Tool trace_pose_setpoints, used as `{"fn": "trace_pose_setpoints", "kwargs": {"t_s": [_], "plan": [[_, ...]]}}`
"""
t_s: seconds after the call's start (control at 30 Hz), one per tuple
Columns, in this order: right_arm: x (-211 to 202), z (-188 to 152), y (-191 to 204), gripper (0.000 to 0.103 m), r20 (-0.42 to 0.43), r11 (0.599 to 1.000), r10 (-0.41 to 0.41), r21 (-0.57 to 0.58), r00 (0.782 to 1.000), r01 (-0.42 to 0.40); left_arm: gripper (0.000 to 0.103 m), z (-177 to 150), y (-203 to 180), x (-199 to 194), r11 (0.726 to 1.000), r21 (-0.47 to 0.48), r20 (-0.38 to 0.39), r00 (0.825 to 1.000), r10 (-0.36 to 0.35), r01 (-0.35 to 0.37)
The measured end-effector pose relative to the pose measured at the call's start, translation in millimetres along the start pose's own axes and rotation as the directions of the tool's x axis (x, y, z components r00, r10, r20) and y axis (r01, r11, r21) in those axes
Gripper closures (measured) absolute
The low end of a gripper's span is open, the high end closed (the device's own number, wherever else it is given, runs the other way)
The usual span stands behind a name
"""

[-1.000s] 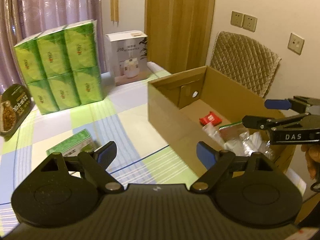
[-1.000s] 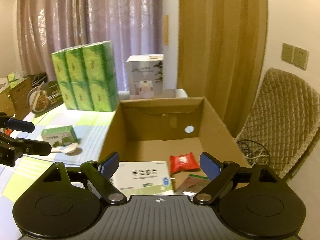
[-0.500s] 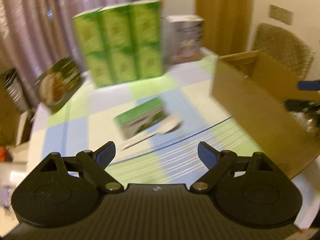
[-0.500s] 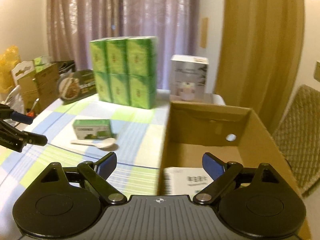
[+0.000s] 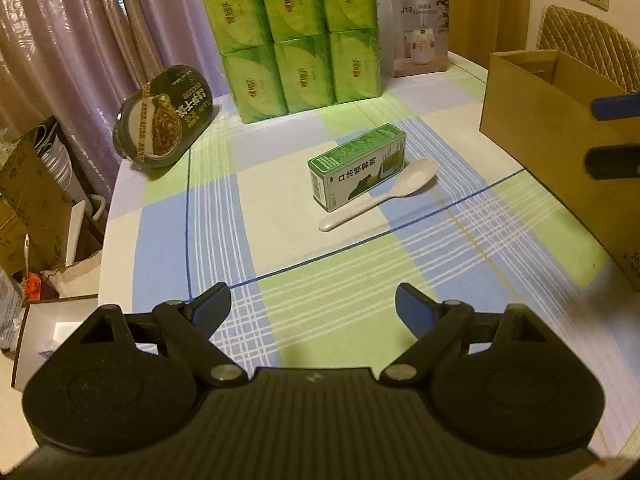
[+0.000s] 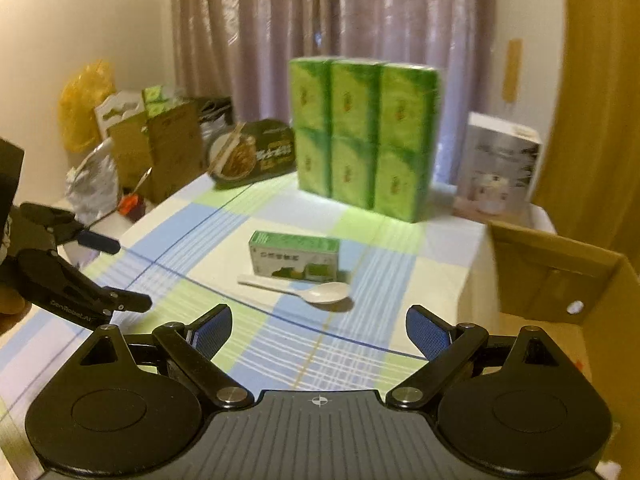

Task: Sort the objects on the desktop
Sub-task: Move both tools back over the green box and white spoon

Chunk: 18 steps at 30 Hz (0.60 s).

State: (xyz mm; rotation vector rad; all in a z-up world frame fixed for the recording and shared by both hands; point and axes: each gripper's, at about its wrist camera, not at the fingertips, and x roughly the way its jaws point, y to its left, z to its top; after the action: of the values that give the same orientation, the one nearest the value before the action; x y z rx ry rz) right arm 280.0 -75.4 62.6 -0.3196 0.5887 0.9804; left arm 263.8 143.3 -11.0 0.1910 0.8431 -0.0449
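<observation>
Small green box (image 5: 358, 168) lying flat mid-tablecloth (image 5: 344, 280), white spoon (image 5: 380, 196) right alongside it, bowl end toward cardboard box (image 5: 552, 120). From green box: big stack of green tissue packs (image 5: 296, 36) behind, round noodle bowl (image 5: 164, 116) leaning off to its back-left, white appliance carton (image 5: 416, 32) back-right beside tissue stack.

Left gripper (image 5: 312, 304) jaws wide apart, nothing between, short of green box. Right gripper (image 6: 320, 328) jaws just been opening, spread wide, nothing between, also short of it, cardboard box at its right.
</observation>
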Motion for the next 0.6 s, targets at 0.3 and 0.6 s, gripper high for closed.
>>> {"fn": "trace_pose_setpoints", "kwargs": {"t_s": [0.3, 0.6], "plan": [[73.2, 11.5, -1.3, 0.012, -0.207, 0.962, 0.05, -0.252, 0.977, -0.103, 0.016, 17.3, 9.4, 23.7, 0.995, 0.099, 0.02, 1.0, -0.024, 0.022], [122.4, 39.3, -8.9, 0.019, -0.405, 0.796, 0.048, -0.536, 0.913, -0.279, 0.017, 55.3, 8.7, 74.6, 0.927, 0.368, 0.001, 0.997, -0.078, 0.072]]}}
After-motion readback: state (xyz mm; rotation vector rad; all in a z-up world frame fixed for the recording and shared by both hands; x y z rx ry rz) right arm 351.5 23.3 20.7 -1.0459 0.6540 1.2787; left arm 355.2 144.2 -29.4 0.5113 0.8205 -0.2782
